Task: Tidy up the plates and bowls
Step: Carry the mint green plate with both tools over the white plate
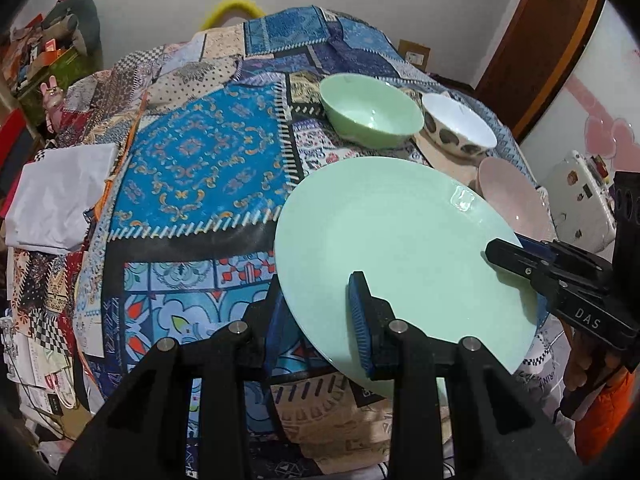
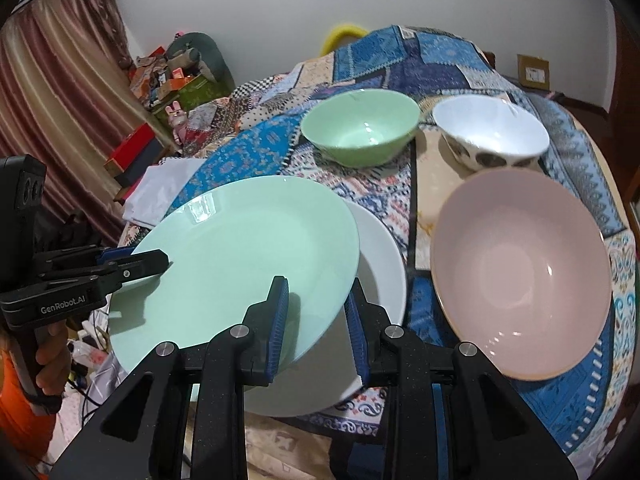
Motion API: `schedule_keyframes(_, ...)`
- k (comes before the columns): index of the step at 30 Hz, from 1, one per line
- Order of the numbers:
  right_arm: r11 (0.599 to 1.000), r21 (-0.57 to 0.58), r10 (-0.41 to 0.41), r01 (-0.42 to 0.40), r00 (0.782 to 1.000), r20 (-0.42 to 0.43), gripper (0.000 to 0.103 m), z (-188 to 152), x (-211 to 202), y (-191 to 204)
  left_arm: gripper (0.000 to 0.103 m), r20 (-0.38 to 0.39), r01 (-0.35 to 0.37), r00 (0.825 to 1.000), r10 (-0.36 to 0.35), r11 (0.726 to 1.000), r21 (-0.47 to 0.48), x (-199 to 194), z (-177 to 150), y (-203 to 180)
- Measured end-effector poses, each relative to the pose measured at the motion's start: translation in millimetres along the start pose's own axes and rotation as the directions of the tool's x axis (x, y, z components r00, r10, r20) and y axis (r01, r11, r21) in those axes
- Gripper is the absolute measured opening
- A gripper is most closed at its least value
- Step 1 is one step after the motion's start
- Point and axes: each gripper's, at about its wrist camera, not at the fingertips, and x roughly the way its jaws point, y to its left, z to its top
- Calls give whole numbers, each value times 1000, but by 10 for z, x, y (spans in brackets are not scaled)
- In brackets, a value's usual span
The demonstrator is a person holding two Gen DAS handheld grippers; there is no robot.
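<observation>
While both claws work the same mint-green plate [image 2: 240, 256], the risk lies in how thinly it is held. The left claw [image 1: 316, 320] pinches the plate's near rim, one blue pad on top and the other beneath, and the plate sits tilted above the tabletop [image 1: 200, 152]. The right claw [image 2: 316, 320] stands spread, straddling the opposite rim without visibly pressing it, just over a white plate [image 2: 380, 264] that lies under the green one's edge. A glazed rim could slide out of the single pinch and strike the white plate or the pink bowl [image 2: 520, 276] beside it. Further back a green bowl [image 2: 360, 128] and a white patterned bowl [image 2: 492, 140] stand side by side. A patchwork cloth covers the tabletop; its folds could catch a plate set down unevenly. Cluttered boxes [image 2: 176, 80] and a striped curtain [image 2: 60, 100] line the room.
</observation>
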Motion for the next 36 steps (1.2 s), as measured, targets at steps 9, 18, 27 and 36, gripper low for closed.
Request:
schedule_keyframes(9, 1000, 27, -10, 10, 1000, -23, 26, -83, 58, -115, 30, -41, 7, 999, -7, 1000, 6, 214, -29, -83)
schedule_keyframes(18, 999, 48, -5, 7, 999, -46, 26, -135, 109, -189, 30, -68, 1, 998, 0, 1000, 10, 356, -35, -114)
schedule_keyframes(27, 998, 59, 3, 1, 998, -62, 27, -152, 150, -200, 31, -90, -11, 996, 11, 1000, 6, 462, -50, -96)
schedule_keyframes(36, 999, 12, -34, 35, 997, -72, 29, -146, 185, -104, 30, -75, -35, 996, 37, 999, 18, 493, -15, -89)
